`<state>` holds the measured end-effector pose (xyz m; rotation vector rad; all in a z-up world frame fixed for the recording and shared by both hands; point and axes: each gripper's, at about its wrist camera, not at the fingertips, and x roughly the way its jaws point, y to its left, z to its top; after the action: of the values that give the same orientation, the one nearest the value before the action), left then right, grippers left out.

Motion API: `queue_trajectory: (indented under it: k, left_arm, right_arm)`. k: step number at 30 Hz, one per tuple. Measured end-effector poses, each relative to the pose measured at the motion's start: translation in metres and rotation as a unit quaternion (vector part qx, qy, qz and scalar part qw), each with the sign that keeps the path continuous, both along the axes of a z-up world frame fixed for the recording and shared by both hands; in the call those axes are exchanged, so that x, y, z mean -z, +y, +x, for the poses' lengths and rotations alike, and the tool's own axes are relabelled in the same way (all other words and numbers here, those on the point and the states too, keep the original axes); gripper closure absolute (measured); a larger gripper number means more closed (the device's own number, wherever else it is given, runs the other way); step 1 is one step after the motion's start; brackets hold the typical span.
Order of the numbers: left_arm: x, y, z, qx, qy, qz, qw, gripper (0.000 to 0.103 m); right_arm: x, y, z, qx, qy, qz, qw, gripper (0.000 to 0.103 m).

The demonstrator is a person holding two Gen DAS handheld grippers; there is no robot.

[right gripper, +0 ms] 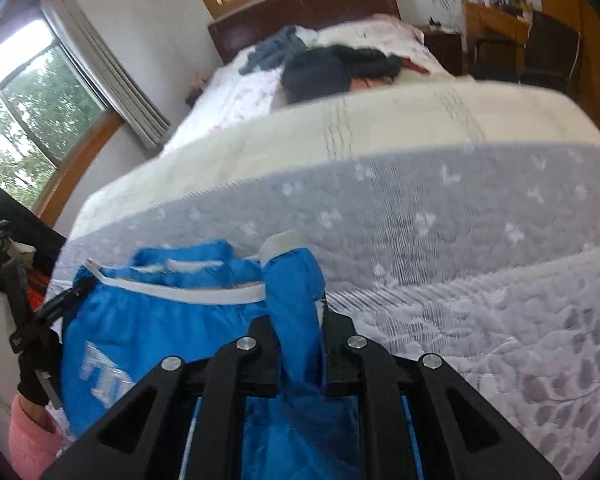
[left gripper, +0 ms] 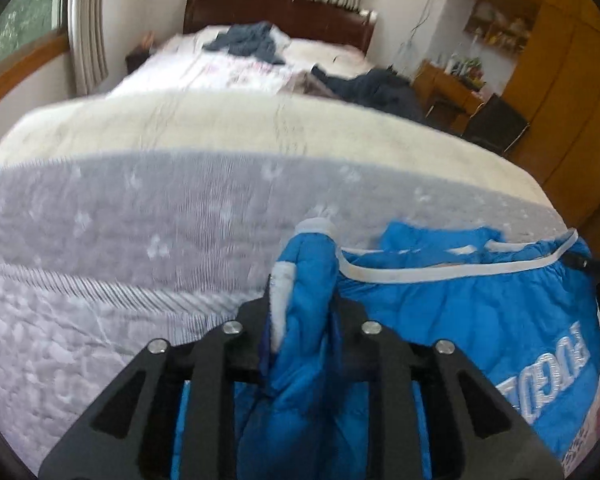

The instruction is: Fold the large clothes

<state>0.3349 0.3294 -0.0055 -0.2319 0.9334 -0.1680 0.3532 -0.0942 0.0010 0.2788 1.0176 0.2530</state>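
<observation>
A bright blue padded jacket (left gripper: 480, 320) with white trim and white lettering hangs at the near end of the bed (left gripper: 180, 220). My left gripper (left gripper: 302, 312) is shut on one blue sleeve with a white cuff (left gripper: 316, 226) sticking up past the fingers. In the right wrist view the same jacket (right gripper: 148, 332) spreads to the left, and my right gripper (right gripper: 300, 328) is shut on the other sleeve, its white cuff (right gripper: 282, 244) poking above the jaws. The left gripper (right gripper: 40, 312) shows at the jacket's far left edge.
The bed's grey quilted cover (right gripper: 460, 248) and cream blanket (left gripper: 220, 120) stretch ahead. Dark clothes (left gripper: 380, 88) and a blue-grey garment (left gripper: 248, 42) lie farther up the bed. A wooden desk and dark chair (left gripper: 496, 120) stand right; windows with curtains (right gripper: 100, 60) left. A pink sleeve (right gripper: 32, 436) is low left.
</observation>
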Motion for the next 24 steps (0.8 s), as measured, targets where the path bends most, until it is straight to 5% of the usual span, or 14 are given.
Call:
queue_trajectory:
  k: [5,12,18,24]
  left_arm:
    - [0.015,0.022,0.008,-0.017,0.032,-0.049,0.9982,0.057]
    - [-0.009,0.066,-0.026,-0.042,0.02,-0.117,0.9921,0.055]
    - [-0.034,0.076,-0.113,-0.013,-0.029,-0.093,0.9952,0.055]
    - [-0.034,0.058,-0.179,0.013,-0.05,-0.088,0.9948,0.055]
  right_arm:
    - [0.037,-0.014,0.002,0.017,0.029,0.05,0.998,0.084]
    - [0.007,-0.031,-0.023,0.019,0.013,0.054,0.998,0.07]
    - [-0.011,-0.048,-0.086,-0.019,0.004,0.066,0.998,0.069]
    - [0.003,-0.053,-0.148,-0.029,0.028,0.093,0.995,0.059]
